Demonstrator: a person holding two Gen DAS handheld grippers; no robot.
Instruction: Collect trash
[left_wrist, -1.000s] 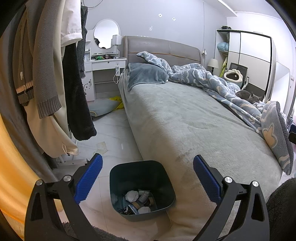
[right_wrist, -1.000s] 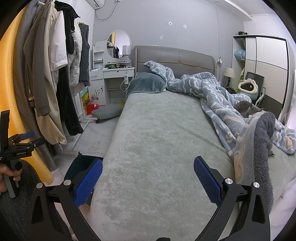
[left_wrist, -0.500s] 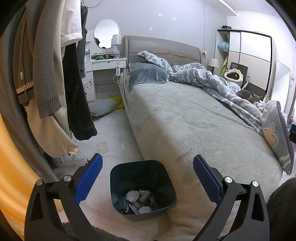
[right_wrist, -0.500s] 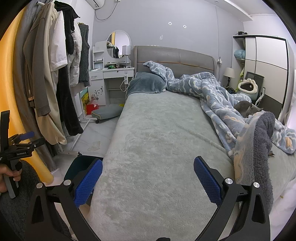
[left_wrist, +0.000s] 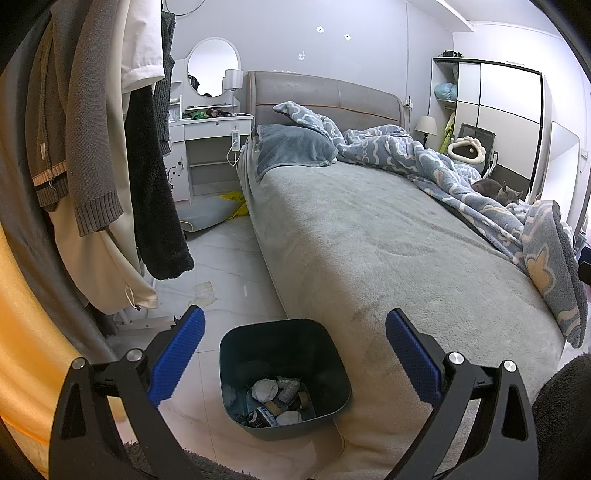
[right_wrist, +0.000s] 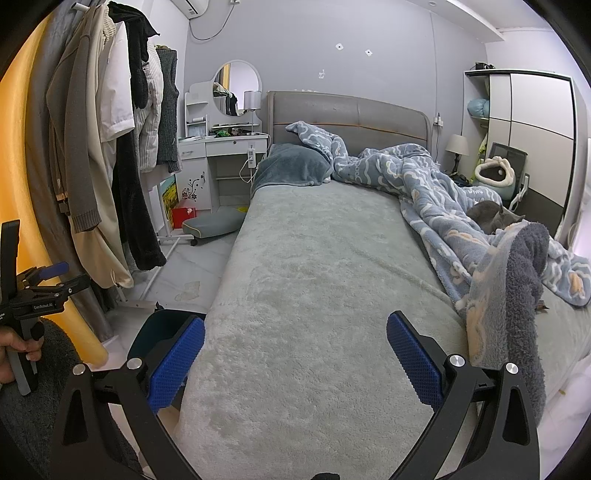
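Note:
A dark teal trash bin (left_wrist: 282, 373) stands on the floor against the bed's near corner, with crumpled paper and wrappers (left_wrist: 275, 397) inside. My left gripper (left_wrist: 295, 360) is open and empty, held above the bin. My right gripper (right_wrist: 295, 360) is open and empty over the grey bed cover (right_wrist: 314, 295); the bin's rim (right_wrist: 162, 328) shows behind its left finger. A flattened scrap of paper (left_wrist: 205, 290) lies on the floor beside the bed, and shows in the right wrist view (right_wrist: 188, 290) too. The left gripper (right_wrist: 33, 291) is seen at the far left.
Coats hang on a rack (left_wrist: 110, 166) at left. A blue patterned blanket (right_wrist: 461, 229) and a grey cat (right_wrist: 491, 219) lie on the bed's right side. A white dressing table (right_wrist: 221, 158), a floor cushion (right_wrist: 214, 223) and a yellow bag (left_wrist: 234, 201) are at the back.
Both views have shifted only slightly; the left gripper has drifted a little. Both grippers stay open and empty.

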